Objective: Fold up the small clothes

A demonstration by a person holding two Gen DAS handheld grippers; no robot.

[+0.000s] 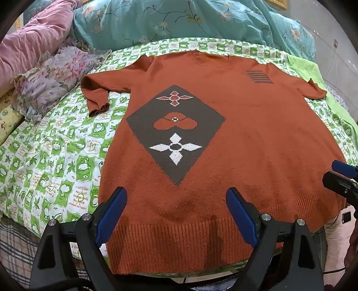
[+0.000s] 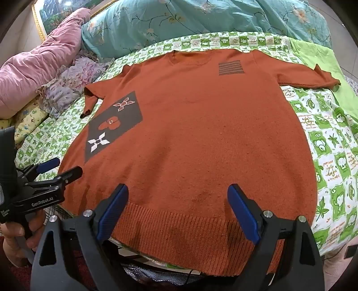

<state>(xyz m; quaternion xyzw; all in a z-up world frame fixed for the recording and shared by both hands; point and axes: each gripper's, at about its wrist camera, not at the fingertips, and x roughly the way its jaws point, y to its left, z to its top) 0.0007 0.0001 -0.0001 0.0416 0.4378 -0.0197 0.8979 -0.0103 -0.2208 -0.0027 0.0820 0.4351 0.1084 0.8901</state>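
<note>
A rust-orange sweater lies spread flat, front up, on a green-and-white checked sheet, its neckline toward 12 o'clock and its ribbed hem toward 6 o'clock, at the bed's near edge. A grey diamond with three flower motifs sits on the chest, and a small striped patch lies near the shoulder at 1 o'clock. The sleeve at 10 o'clock is bent back on itself with its cuff pointing down; the other sleeve reaches out flat toward 2 o'clock, over a plain green cloth. The left gripper hovers over the hem at 6 o'clock, jaws spread wide and released, its blue pads apart, with nothing pressed between them. The right gripper hangs likewise over the hem further along, jaws wide and empty, blue pads standing clear on either side of the knit. In the right wrist view the left gripper shows at 9 o'clock, held in a hand; in the left wrist view the right gripper's tip shows at 3 o'clock. Beyond the sweater at 12 o'clock lies a teal floral quilt; at 10 o'clock lie a pink quilt and a lilac floral pillow.
</note>
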